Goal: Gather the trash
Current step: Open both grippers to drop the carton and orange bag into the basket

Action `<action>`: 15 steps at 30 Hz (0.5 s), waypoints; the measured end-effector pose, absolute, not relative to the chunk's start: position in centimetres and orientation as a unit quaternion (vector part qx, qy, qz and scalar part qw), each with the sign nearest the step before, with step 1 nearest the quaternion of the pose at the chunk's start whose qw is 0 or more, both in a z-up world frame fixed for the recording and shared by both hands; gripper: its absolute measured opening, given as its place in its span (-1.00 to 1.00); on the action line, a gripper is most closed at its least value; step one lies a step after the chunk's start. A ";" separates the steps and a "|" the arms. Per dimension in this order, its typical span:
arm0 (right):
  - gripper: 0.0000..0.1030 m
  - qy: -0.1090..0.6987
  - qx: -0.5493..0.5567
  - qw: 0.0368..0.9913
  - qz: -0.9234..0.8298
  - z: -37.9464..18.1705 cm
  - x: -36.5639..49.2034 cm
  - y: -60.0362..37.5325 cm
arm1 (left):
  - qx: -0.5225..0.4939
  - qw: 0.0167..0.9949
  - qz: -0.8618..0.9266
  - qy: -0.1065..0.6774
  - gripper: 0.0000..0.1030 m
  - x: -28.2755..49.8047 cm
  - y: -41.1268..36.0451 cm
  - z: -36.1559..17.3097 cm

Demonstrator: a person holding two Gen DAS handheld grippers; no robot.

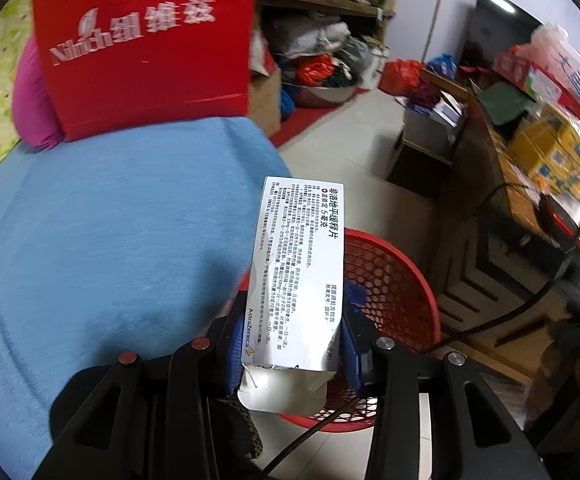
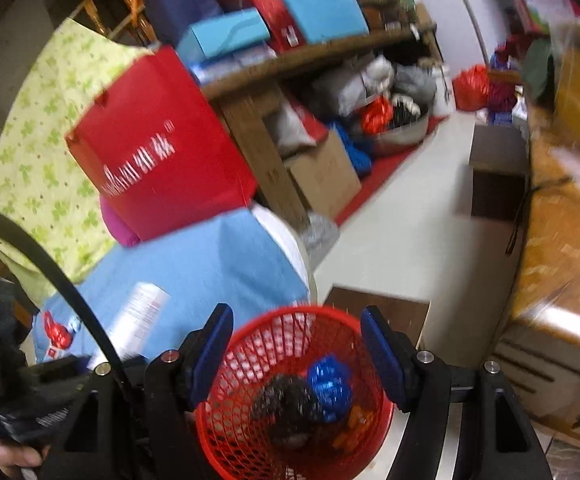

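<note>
My left gripper (image 1: 290, 340) is shut on a white medicine box (image 1: 295, 276) with black print, held over the edge of a red mesh waste basket (image 1: 393, 280). In the right wrist view the same box (image 2: 138, 320) shows blurred at the lower left, with the basket (image 2: 266, 352) below. My right gripper (image 2: 295, 356) is open and empty, right above the basket. Inside the basket lie a crumpled blue wrapper (image 2: 327, 386), a dark wad (image 2: 286, 404) and orange scraps.
A bed with a blue sheet (image 1: 122, 240) lies left of the basket. A red paper bag (image 1: 142, 48) and a pink pillow (image 1: 30, 100) stand at its far end. Cluttered wooden shelves (image 2: 329, 52) are behind, and a wooden cabinet (image 1: 509, 208) with boxes is on the right.
</note>
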State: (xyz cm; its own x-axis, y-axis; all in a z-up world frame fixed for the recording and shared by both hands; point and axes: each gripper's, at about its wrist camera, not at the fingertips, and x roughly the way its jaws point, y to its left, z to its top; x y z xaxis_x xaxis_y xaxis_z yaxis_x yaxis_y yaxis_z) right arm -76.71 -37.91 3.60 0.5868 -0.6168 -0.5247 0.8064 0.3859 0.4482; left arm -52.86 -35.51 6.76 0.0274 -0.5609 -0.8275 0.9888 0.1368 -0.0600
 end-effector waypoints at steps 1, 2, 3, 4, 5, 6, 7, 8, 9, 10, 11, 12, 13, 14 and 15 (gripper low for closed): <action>0.37 0.125 0.337 0.824 -0.438 4.4 -77.1 -37.6 | 0.290 0.653 -0.592 0.371 -0.17 -53.2 -35.8 6.6; 0.37 0.115 0.330 0.826 -0.441 5.0 -77.4 -37.3 | 0.292 0.651 -0.594 0.372 -0.17 -53.4 -36.0 6.5; 0.37 0.104 0.320 0.829 -0.446 5.7 -77.7 -36.9 | 0.292 0.648 -0.596 0.374 -0.17 -53.6 -36.2 6.4; 0.37 0.095 0.311 0.832 -0.450 6.3 -77.9 -36.6 | 0.293 0.645 -0.597 0.375 -0.17 -53.7 -36.3 6.3; 0.37 0.086 0.297 0.835 -0.455 7.1 -78.1 -36.1 | 0.296 0.643 -0.598 0.376 -0.17 -53.9 -36.5 6.1; 0.37 0.081 0.286 0.838 -0.458 7.7 -78.1 -35.8 | 0.298 0.640 -0.600 0.377 -0.16 -54.0 -36.7 6.0; 0.37 0.079 0.278 0.840 -0.459 8.1 -78.1 -35.6 | 0.302 0.632 -0.604 0.380 -0.16 -54.1 -36.8 5.8; 0.37 0.078 0.270 0.842 -0.460 8.5 -77.9 -35.4 | 0.305 0.625 -0.608 0.383 -0.13 -54.3 -36.9 5.6; 0.37 0.079 0.266 0.844 -0.460 8.8 -77.8 -35.3 | 0.311 0.619 -0.609 0.385 0.04 -54.4 -37.0 5.5; 0.37 0.082 0.262 0.846 -0.457 9.0 -77.4 -35.3 | 0.317 0.619 -0.607 0.385 0.20 -54.5 -37.1 5.4; 0.37 0.084 0.261 0.847 -0.455 9.0 -77.2 -35.2 | 0.322 0.624 -0.603 0.379 0.49 -54.6 -37.0 5.4; 0.37 0.088 0.263 0.849 -0.451 9.0 -76.7 -35.2 | 0.324 0.632 -0.599 0.369 0.55 -54.5 -36.7 5.5; 0.37 0.089 0.263 0.850 -0.448 9.0 -76.5 -35.1 | 0.323 0.638 -0.598 0.362 0.55 -54.2 -36.3 5.8; 0.37 0.091 0.263 0.851 -0.445 9.0 -76.2 -35.1 | 0.323 0.641 -0.597 0.359 0.55 -53.9 -36.1 5.9; 0.37 0.096 0.263 0.853 -0.441 9.0 -75.7 -35.0 | 0.322 0.644 -0.594 0.359 0.55 -53.4 -35.6 6.1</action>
State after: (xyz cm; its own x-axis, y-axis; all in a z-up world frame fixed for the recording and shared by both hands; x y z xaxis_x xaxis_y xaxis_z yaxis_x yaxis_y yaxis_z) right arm -75.72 -35.01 8.96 0.5932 -0.7012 -0.3956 0.8021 0.4728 0.3647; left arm -53.40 -35.63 6.10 0.0367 -0.5342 -0.8445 0.9961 0.0877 -0.0123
